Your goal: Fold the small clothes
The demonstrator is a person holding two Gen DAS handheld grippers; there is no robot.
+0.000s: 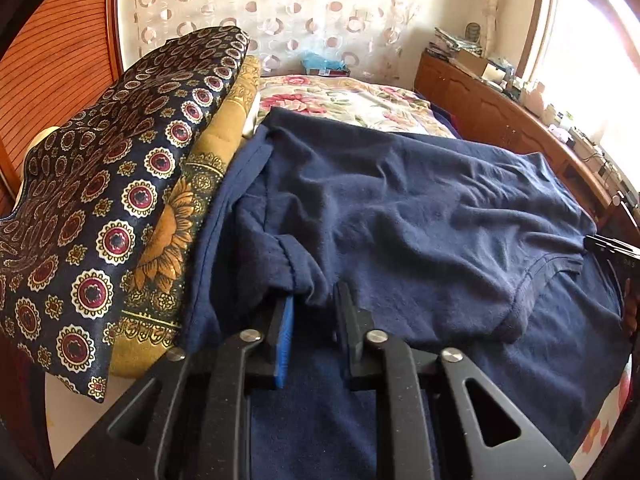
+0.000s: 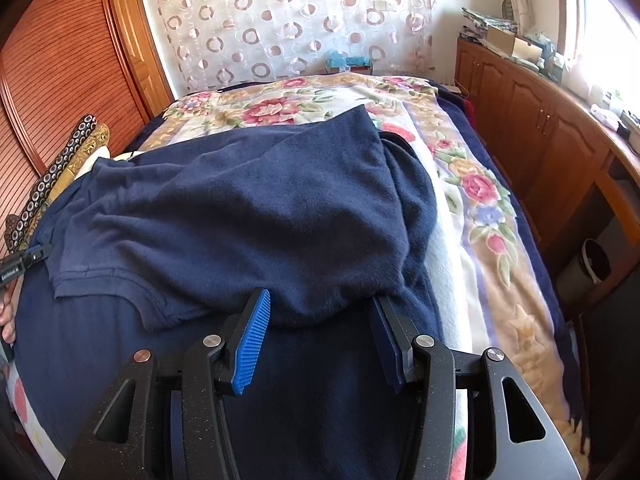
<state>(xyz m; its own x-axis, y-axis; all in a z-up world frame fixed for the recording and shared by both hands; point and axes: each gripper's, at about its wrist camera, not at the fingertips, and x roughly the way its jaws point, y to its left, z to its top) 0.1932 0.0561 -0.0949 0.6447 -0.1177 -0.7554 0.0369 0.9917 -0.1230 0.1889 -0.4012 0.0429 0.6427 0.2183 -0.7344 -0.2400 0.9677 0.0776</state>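
While the navy shirt (image 1: 400, 216) lies spread on the bed (image 2: 480, 200), left claw (image 1: 314, 300) is nearly closed, pinching its bunched sleeve. Right claw (image 2: 320, 312) sits half open, shirt edge between the jaws, ungripped.

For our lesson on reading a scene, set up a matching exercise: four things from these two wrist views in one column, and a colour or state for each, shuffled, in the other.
Things:
1. T-shirt
2. Blanket
3. Left gripper
4. Right gripper

Descriptions:
A. jaws wide apart at the shirt's edge
B. plain navy, rumpled
C. floral pattern, spread over the bed
D. jaws nearly together with a bunch of cloth between them

Pairs: 1-B, 2-C, 3-D, 4-A
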